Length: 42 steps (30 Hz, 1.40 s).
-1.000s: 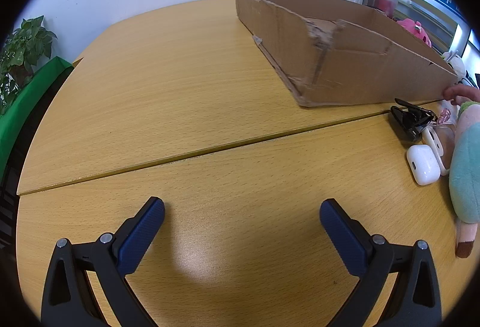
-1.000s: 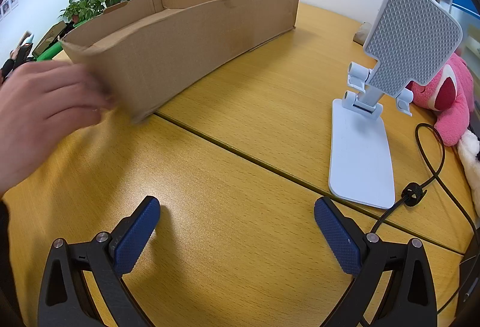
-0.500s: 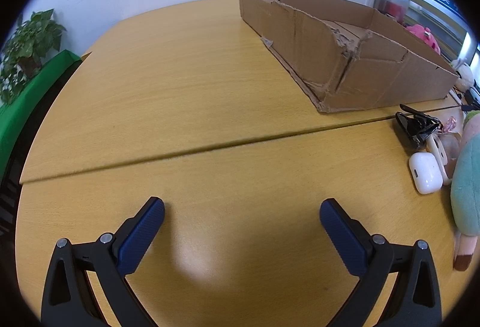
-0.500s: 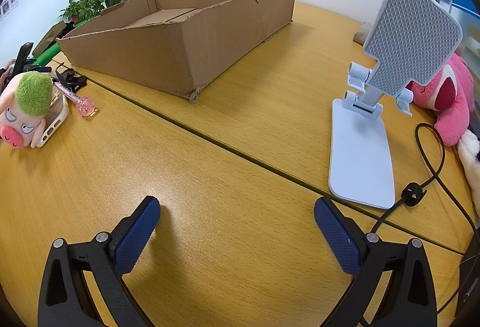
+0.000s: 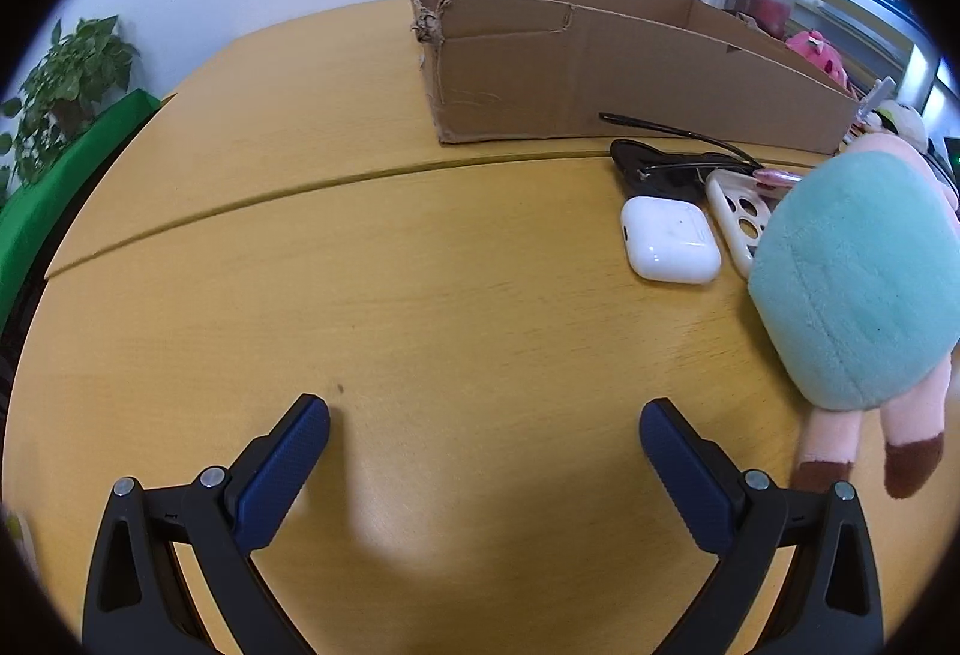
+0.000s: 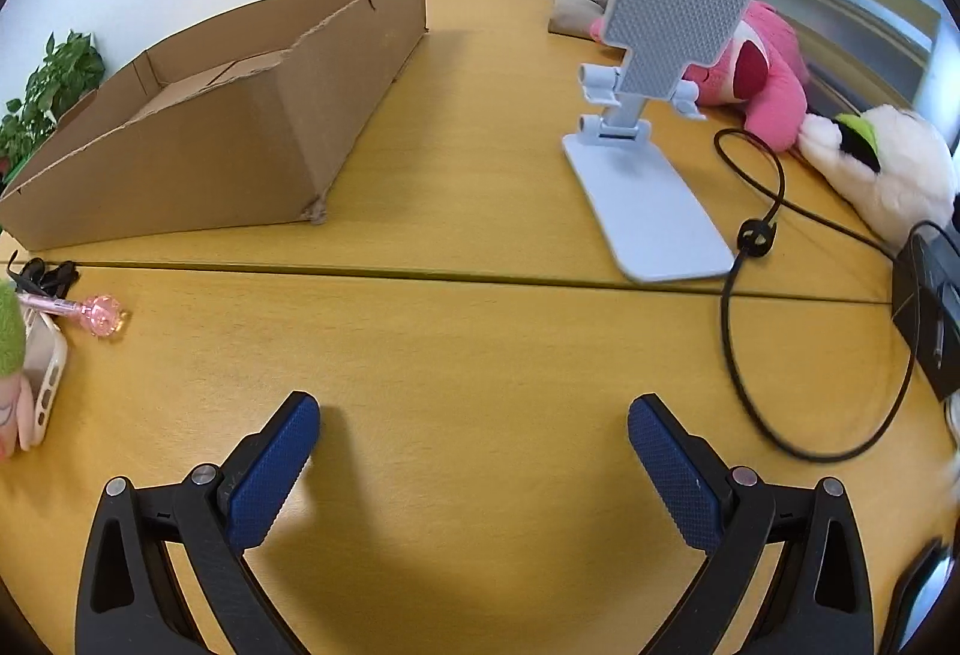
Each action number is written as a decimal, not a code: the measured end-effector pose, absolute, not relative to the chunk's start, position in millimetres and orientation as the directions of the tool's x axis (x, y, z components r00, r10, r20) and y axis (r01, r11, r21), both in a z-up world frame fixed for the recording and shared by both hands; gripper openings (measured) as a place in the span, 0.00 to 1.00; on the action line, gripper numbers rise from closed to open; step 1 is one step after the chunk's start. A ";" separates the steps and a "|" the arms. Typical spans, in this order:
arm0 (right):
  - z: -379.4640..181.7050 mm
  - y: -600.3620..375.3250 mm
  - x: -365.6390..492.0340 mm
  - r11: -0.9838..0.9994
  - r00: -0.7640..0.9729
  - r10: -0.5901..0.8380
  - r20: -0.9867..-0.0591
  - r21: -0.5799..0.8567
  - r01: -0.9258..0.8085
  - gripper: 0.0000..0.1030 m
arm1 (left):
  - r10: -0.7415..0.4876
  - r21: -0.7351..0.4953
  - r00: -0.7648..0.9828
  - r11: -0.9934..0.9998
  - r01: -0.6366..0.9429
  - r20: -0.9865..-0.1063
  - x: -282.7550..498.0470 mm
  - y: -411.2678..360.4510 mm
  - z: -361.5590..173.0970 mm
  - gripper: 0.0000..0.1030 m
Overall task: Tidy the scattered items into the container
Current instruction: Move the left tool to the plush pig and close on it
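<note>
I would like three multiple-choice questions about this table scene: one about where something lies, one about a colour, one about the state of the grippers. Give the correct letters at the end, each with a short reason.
1. Where does the white earbud case lie?
A. inside the cardboard box
B. on the table, in front of the box
C. between the fingers of the left gripper

2. What colour is the top of the pen beside the phone case?
A. pink
B. blue
C. black

3. How do the left gripper and right gripper stand?
A. both open and empty
B. left shut on a toy
C. right shut on the cable

Answers: 1 B, it rests on the wood near the cardboard box. 2 A, its ornament is pink. 3 A, the jaws stand wide apart with only table between them.
</note>
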State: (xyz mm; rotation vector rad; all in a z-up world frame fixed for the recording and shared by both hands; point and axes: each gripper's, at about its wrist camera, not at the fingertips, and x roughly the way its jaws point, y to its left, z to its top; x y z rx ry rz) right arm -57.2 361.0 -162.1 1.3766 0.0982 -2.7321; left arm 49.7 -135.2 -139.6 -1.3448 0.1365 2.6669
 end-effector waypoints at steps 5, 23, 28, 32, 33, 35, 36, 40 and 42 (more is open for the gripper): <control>-164.9 366.4 -55.7 -0.994 -0.593 -0.047 -0.804 -0.019 0.106 1.00 | 0.061 0.013 -0.587 -0.993 -0.121 -0.807 50.3 -133.3 -138.9 1.00; -154.7 361.7 -42.7 -0.996 -0.592 -0.036 -0.805 -0.020 0.087 1.00 | 0.423 -0.190 -0.519 -0.876 -0.442 -0.743 56.1 -18.3 -88.0 0.95; -154.6 354.5 -30.1 -0.994 -0.592 -0.050 -0.805 -0.021 0.112 1.00 | 0.446 -0.224 -0.506 -0.870 -0.440 -0.738 53.2 -22.5 -90.2 0.92; -154.1 344.3 -19.8 -0.999 -0.591 -0.007 -0.807 -0.021 0.041 1.00 | 0.454 -0.240 -0.505 -0.869 -0.432 -0.735 52.3 -23.6 -94.1 0.92; -153.4 338.9 -16.7 -0.999 -0.584 -0.007 -0.811 -0.015 0.032 1.00 | 0.456 -0.244 -0.506 -0.869 -0.430 -0.732 53.0 -25.0 -94.3 0.92; -143.2 318.5 -5.4 -0.996 -0.601 -0.082 -0.795 0.037 0.086 1.00 | 0.462 -0.253 -0.506 -0.868 -0.428 -0.728 54.1 -26.2 -96.5 0.93; -133.7 306.5 1.4 -0.990 -0.622 -0.131 -0.772 0.069 0.123 1.00 | 0.465 -0.257 -0.504 -0.866 -0.428 -0.728 53.8 -26.2 -98.2 0.93; -75.5 247.1 27.0 -0.927 -0.685 -0.371 -0.627 0.204 0.315 1.00 | 0.491 -0.296 -0.482 -0.855 -0.426 -0.725 52.4 -28.1 -105.3 0.97; -55.9 219.6 33.0 -0.878 -0.674 -0.475 -0.566 0.256 0.404 1.00 | 0.506 -0.319 -0.472 -0.849 -0.422 -0.722 51.7 -29.2 -108.7 0.97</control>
